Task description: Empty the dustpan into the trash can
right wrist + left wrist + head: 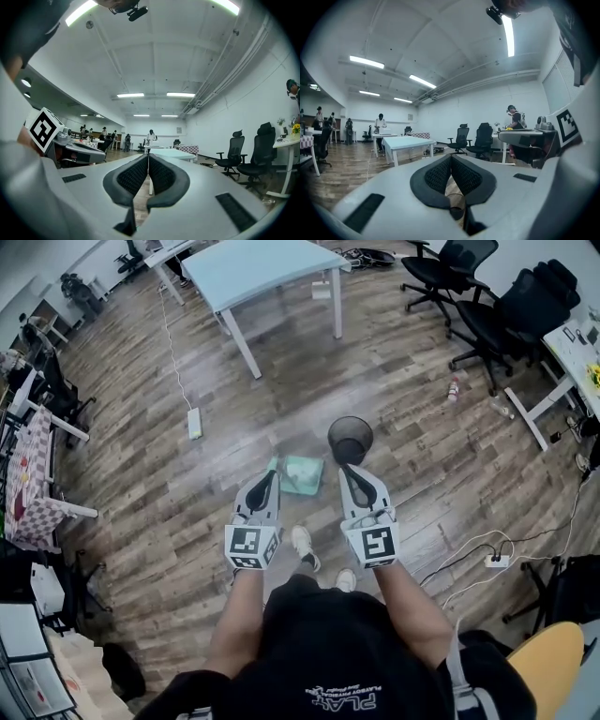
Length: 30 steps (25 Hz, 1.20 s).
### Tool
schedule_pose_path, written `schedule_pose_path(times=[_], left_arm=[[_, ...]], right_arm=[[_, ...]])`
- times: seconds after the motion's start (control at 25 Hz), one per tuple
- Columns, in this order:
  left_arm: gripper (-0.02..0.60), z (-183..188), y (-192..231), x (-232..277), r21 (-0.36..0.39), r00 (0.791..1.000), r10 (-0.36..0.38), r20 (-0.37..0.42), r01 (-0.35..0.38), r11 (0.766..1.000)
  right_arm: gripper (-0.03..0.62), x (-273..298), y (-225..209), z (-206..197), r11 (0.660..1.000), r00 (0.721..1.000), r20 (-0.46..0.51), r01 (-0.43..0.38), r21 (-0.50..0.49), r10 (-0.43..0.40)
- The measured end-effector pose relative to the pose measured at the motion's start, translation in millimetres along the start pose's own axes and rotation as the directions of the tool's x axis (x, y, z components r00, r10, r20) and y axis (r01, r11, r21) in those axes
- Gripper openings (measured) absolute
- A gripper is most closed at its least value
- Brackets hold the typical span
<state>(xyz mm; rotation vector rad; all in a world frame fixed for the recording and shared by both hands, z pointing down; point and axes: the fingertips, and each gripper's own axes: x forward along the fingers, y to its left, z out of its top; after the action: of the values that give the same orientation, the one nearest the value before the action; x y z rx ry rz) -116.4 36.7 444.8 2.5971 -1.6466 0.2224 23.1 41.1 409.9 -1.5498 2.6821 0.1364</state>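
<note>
Two side by side, level, closed: left tongs (273, 473), right tongs (349, 469).

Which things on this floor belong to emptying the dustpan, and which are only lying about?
For the job: green dustpan, black trash can.
Just lying about: power strip, small bottle, office chairs, table.

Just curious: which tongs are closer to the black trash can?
Right. The right tongs end just short of the trash can; the left tongs sit farther off, leftward.
</note>
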Motion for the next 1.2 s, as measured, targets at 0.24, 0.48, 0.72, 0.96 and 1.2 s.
schedule_pose_path(times=[0.24, 0.48, 0.72, 0.96, 1.2], left_arm=[[0.023, -11, 37, 45, -0.007, 0.999, -0.037, -0.032, 0.037, 0.999], [0.023, -29, 83, 78, -0.038, 0.996, -0.057, -0.074, 0.054, 0.998], [0.023, -58, 111, 102, -0.076, 0.986, -0.118, -0.116, 0.11, 0.991], [0.023, -89, 121, 117, -0.092, 0.968, -0.177, -0.179, 0.162, 0.982], [0.023, -122, 121, 134, -0.105, 0.954, -0.163, -0.25, 0.141, 0.984]], right_arm=[[0.025, 58, -8, -14, 1.0, 0.999, -0.049, 0.016, -0.007, -0.016], [0.025, 113, -7, -32, 0.999, 0.996, -0.088, 0.032, -0.006, -0.033], [0.025, 145, -17, -60, 0.997, 0.985, -0.148, 0.081, -0.021, -0.083], [0.025, 165, -19, -76, 0.995, 0.98, -0.177, 0.08, -0.061, -0.09], [0.025, 177, -27, -97, 0.997, 0.976, -0.206, 0.068, -0.027, -0.072]])
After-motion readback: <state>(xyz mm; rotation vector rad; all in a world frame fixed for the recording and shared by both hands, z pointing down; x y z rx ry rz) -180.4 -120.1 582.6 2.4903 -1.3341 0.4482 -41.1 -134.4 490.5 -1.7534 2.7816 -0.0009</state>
